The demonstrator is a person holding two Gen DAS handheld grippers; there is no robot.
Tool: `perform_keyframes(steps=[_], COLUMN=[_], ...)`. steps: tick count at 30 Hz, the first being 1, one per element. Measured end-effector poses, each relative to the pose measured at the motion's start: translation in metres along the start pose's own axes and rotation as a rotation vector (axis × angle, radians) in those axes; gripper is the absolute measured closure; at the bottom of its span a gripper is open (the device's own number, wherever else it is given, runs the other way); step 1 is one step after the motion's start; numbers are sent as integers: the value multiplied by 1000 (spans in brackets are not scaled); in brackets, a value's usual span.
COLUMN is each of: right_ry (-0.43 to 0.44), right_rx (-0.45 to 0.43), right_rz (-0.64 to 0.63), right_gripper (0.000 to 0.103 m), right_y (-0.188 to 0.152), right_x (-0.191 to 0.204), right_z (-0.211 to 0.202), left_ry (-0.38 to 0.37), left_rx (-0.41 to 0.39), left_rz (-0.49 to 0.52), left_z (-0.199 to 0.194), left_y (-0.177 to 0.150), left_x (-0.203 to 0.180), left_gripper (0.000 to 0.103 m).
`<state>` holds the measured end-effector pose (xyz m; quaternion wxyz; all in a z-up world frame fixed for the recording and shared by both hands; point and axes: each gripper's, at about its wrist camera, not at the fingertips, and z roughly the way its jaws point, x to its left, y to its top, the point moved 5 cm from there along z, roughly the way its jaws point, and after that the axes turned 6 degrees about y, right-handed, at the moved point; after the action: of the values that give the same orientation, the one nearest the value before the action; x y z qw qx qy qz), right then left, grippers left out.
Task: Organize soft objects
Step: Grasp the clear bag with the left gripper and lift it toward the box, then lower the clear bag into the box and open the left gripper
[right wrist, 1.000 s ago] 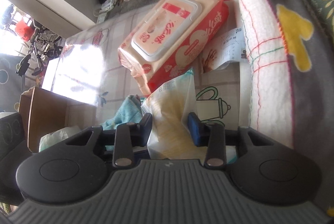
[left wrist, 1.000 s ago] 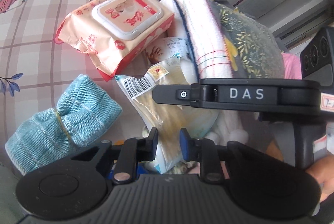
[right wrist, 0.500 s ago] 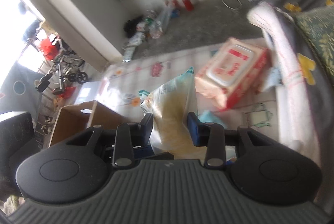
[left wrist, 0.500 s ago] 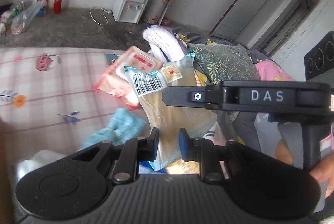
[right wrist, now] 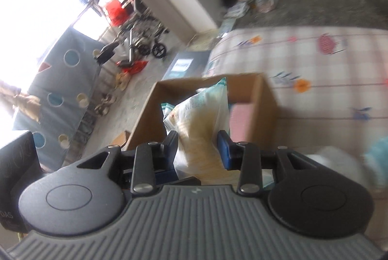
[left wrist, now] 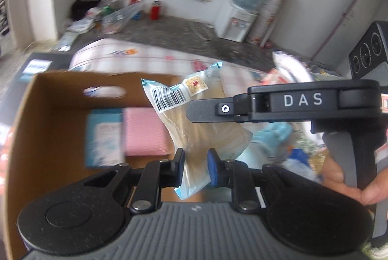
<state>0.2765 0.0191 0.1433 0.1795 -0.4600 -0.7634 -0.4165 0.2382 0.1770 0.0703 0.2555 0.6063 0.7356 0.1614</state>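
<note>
Both grippers are shut on one clear plastic packet [left wrist: 194, 124] with a barcode label and yellowish soft contents, held in the air. My left gripper [left wrist: 195, 164] pinches its lower end. My right gripper [right wrist: 197, 146] pinches the same packet [right wrist: 201, 129] and shows from the side in the left wrist view [left wrist: 291, 104]. The packet hangs over the near right edge of an open cardboard box [left wrist: 43, 95]. In the box lie a pink folded item [left wrist: 145, 134] and a light blue pack [left wrist: 104, 136].
The box [right wrist: 264, 102] stands on a checked bed sheet [right wrist: 327, 80]. A light blue knitted cloth [left wrist: 276, 136] lies to the right of the packet. A dark flat carton [right wrist: 186, 64] lies on the floor beyond the box. A water dispenser [left wrist: 237, 17] stands by the far wall.
Both grippers have lifted the packet off the bed and carried it left, from beside the wet-wipes pack and blue cloth to over the cardboard box.
</note>
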Motion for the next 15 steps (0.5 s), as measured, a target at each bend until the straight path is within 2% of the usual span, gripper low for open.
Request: perform_keyframes(steps=[3,7,11,15], right_ry=[30,56,63,81], right_rx=[54,116,141,119], right_rz=[12,74,184,322], right_gripper=[68,69,69,69], right_y=[-3,-6,-1,10], right_x=[29,41,27,-7], right_z=[52,114,162,199], left_ry=[68,153,200,293], left_rx=[33,90,124,118], left_rz=[-38,-78,-107,-82], left_z=[7,29,53,73], left_y=[-2,6,13,21], left_x=[46,95,128,144], left_gripper=[81,81,81,81])
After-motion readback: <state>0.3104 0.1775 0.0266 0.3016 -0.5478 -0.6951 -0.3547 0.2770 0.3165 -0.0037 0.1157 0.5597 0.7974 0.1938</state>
